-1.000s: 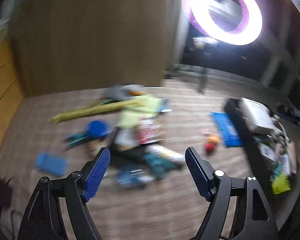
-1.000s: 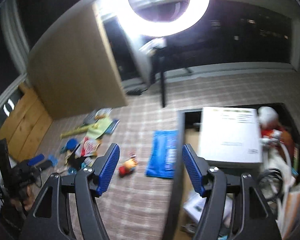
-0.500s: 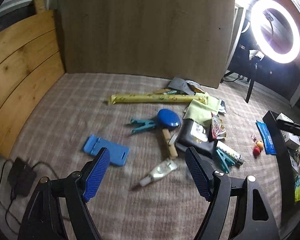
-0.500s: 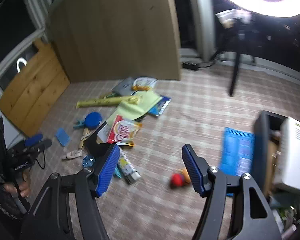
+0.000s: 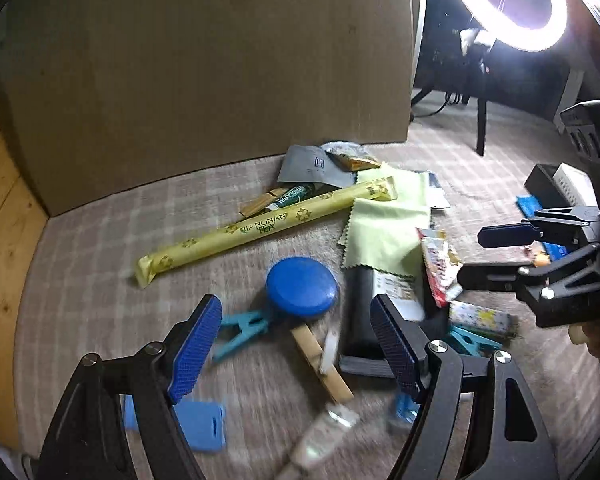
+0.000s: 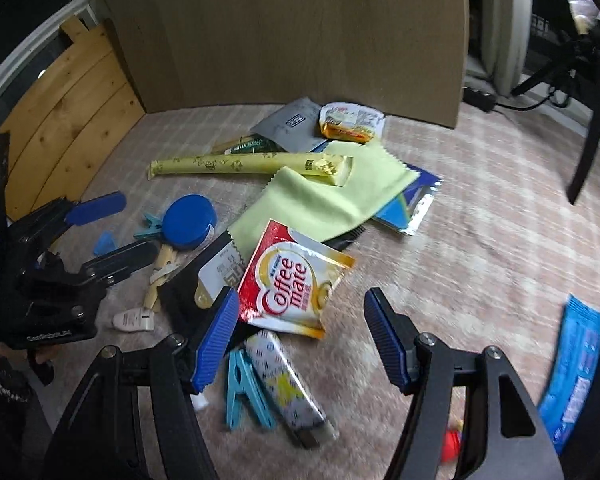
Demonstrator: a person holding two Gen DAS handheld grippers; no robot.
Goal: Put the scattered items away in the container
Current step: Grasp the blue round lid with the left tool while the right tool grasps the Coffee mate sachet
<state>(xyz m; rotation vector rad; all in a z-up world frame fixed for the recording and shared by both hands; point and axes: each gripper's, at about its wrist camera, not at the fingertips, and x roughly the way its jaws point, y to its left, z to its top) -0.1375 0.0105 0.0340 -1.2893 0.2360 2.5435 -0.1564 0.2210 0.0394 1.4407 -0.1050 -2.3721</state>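
scattered items lie in one heap on the checked carpet [image 6: 480, 240] before a big wooden board [image 5: 204, 80]; the container [image 5: 548, 186] shows only as a dark corner far right in my left view, well apart from the heap.

largest first: the long yellow tea pack [image 5: 260, 228] lies slantwise, its upper end over the yellow-green cloth [image 6: 332, 196]. the cloth partly covers a black packet [image 5: 364, 320]. the coffee mate sachet [image 6: 296, 284] rests on that packet, just ahead of my right claw [image 6: 296, 336]. smaller: the blue round lid [image 5: 302, 292], the teal clips [image 6: 244, 384] and the patterned tube [image 6: 288, 384].

both claws are spread and hold nothing. my left claw [image 5: 296, 348] hovers over the lid and a wooden peg [image 5: 322, 364].

risks, as i judge them: the sachet is flat and slick, so my claw could slide off it, or pinch the cloth edge too and drag the heap.

the near clutter is blurred; what lies under the cloth is hidden.
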